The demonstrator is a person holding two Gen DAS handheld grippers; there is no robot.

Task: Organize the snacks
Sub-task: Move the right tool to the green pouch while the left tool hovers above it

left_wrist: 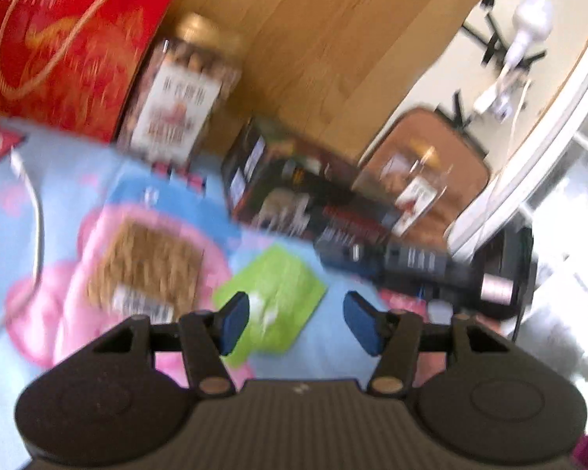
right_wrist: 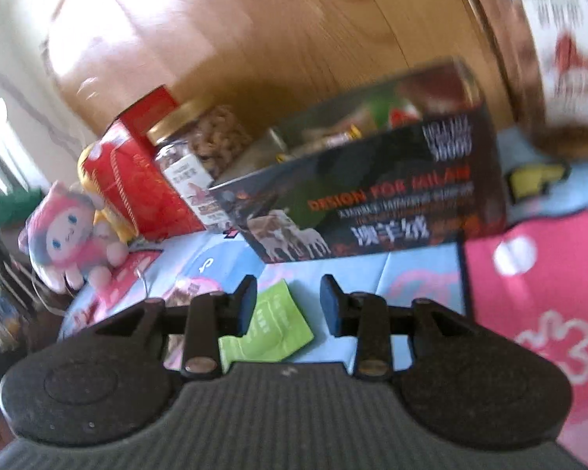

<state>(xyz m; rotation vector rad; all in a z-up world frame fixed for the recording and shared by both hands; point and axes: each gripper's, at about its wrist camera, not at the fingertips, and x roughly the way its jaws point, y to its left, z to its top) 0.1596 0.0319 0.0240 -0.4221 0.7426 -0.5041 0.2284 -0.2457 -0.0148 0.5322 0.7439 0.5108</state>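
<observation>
A small green snack packet (left_wrist: 272, 297) lies flat on the blue cartoon sheet; it also shows in the right wrist view (right_wrist: 270, 329). My left gripper (left_wrist: 296, 323) is open and empty, its blue pads straddling the packet's near end from above. My right gripper (right_wrist: 288, 305) is open and empty, just over the same packet. A dark open box (left_wrist: 294, 192) holding snacks stands behind the packet, also in the right wrist view (right_wrist: 372, 196). A clear nut jar (left_wrist: 176, 94) stands beside a red gift bag (left_wrist: 66, 43). A clear pack of biscuits (left_wrist: 145, 270) lies left of the packet.
A second clear jar (left_wrist: 407, 180) rests on the box's right end, looming at the upper right of the right wrist view (right_wrist: 548, 51). A plush doll (right_wrist: 66, 235) sits at the left. A wooden headboard (left_wrist: 333, 39) runs behind. A white cable (left_wrist: 35, 211) lies on the sheet.
</observation>
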